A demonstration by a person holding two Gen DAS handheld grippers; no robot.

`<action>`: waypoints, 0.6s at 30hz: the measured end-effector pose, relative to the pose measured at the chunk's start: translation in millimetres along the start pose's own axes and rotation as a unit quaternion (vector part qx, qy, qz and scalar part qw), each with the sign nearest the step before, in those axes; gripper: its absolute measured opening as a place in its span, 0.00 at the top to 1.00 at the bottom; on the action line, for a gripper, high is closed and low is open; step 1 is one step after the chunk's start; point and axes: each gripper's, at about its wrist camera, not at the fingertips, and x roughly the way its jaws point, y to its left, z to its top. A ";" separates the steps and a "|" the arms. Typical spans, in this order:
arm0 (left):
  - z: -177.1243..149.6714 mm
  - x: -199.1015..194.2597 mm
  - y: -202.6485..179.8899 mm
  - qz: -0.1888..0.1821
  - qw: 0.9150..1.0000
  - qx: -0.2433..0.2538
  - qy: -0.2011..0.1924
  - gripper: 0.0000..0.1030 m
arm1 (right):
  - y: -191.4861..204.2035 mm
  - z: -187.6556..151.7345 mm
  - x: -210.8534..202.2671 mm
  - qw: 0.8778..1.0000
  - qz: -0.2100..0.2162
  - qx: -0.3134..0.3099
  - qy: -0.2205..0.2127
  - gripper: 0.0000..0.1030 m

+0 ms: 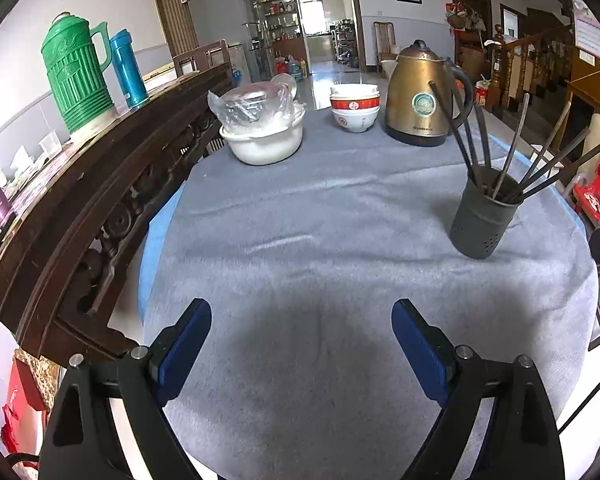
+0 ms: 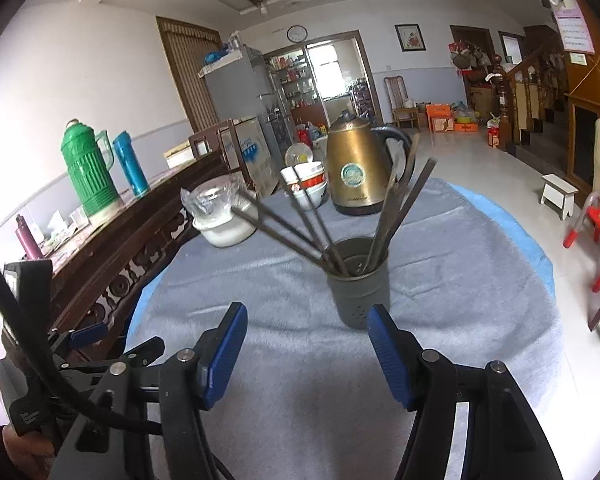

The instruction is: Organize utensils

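Both claws empty, jaws wide: left claw [image 1: 302, 344] over bare gray cloth, right claw [image 2: 307, 340] facing the dark utensil holder [image 2: 358, 286], just short of it. Chopsticks [image 2: 300, 216] stand fanned inside it on the tabletop [image 1: 300, 208]. Best to pick one stick high on its shaft and lift straight, avoiding the kettle [image 2: 354, 168] behind. Stick tips are hidden in the cup; possibly a spoon among them.

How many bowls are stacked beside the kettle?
3, it seems: the bowls sit nested in one stack on the grey cloth, left of the kettle. More may be hidden inside.
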 end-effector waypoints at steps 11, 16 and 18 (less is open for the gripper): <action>-14.1 14.1 5.8 -0.002 1.000 -0.010 0.027 0.11 | 15.3 -18.0 19.9 0.999 -0.010 -0.016 0.034 0.35; -14.2 14.5 5.0 -0.002 1.000 -0.012 0.028 0.11 | 15.5 -21.1 24.2 0.999 -0.015 -0.015 0.039 0.35; -14.0 13.0 3.7 -0.002 1.000 -0.011 0.025 0.11 | 15.1 -20.7 24.7 0.999 -0.016 -0.015 0.038 0.35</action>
